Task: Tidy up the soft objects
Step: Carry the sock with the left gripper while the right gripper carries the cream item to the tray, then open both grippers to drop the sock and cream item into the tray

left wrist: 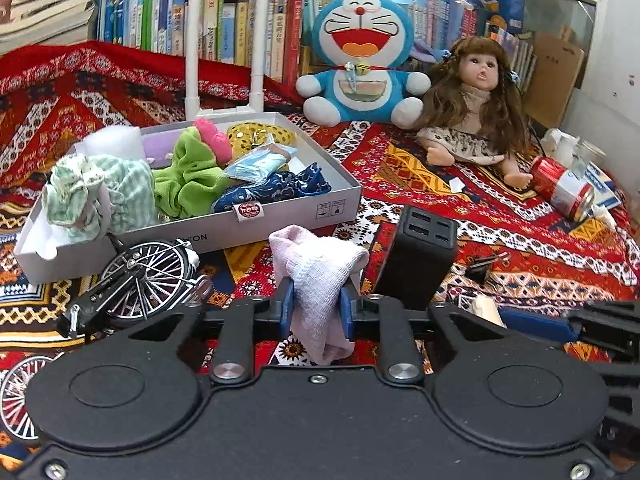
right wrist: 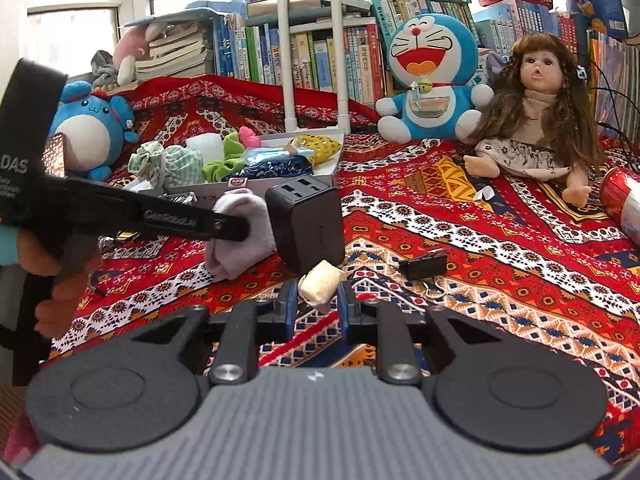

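My left gripper (left wrist: 317, 310) is shut on a pale pink cloth (left wrist: 316, 276) and holds it just in front of the white box (left wrist: 280, 222). The box holds several soft things: a green striped scrunchie (left wrist: 100, 192), a lime scrunchie (left wrist: 188, 178), a navy patterned cloth (left wrist: 276, 190). The right wrist view shows the pink cloth (right wrist: 240, 236) in the left gripper's fingers (right wrist: 224, 226). My right gripper (right wrist: 318, 304) is shut on a small cream fabric roll (right wrist: 320, 284), low over the patterned blanket.
A black charger block (left wrist: 416, 256) stands right of the pink cloth. A toy bicycle (left wrist: 140, 280) lies left of it. A Doraemon plush (left wrist: 360, 60), a doll (left wrist: 476, 100) and a red can (left wrist: 560, 186) sit behind. A binder clip (right wrist: 424, 266) lies near the right gripper. A blue plush (right wrist: 88, 128) sits far left.
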Demonstrator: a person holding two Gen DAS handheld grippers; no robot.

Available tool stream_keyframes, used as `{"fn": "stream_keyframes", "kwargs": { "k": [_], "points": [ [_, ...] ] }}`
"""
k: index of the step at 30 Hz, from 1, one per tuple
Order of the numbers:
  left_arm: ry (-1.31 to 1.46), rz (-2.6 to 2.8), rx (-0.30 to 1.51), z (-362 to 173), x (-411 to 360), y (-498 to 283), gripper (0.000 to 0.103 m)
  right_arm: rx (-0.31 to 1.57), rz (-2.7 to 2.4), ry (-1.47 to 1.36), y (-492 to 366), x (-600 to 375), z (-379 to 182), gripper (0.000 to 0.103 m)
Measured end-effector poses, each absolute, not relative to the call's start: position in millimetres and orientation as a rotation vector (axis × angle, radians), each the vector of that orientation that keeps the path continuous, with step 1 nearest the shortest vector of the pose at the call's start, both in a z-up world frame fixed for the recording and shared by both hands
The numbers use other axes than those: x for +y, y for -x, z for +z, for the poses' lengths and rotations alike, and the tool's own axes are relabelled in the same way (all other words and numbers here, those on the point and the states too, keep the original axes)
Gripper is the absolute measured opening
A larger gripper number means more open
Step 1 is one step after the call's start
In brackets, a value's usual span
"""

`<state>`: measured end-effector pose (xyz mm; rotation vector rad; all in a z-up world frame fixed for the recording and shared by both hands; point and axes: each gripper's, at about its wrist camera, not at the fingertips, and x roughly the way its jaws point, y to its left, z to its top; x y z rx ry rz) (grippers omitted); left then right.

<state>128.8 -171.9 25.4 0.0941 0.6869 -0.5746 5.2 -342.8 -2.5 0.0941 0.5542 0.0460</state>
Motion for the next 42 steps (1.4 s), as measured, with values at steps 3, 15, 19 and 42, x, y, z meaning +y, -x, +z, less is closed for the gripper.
{"fn": "stream_keyframes", "kwargs": {
  "k": [3, 15, 19, 42],
  "points": [
    [-0.096, -0.587, 0.682, 31.6, -167.3, -123.3, 0.02, 0.545, 0.042, -0.101, -5.4, -343.0, 0.2, 0.026],
    [-0.031, -0.562, 0.565, 113.1, -115.3, -127.6, 0.02, 0.478, 0.033, -0.141, -17.6, -347.0, 50.5, 0.026],
    [-0.068, -0.5, 0.537, 134.2, -98.2, -155.2, 0.02, 0.466, 0.06, -0.145, -44.6, -344.2, 76.6, 0.026],
    [0.088, -0.309, 0.769, 68.4, -67.7, -315.3, 0.021, 0.82, 0.145, -0.189, -248.3, -276.1, 33.2, 0.025]
  ]
}}
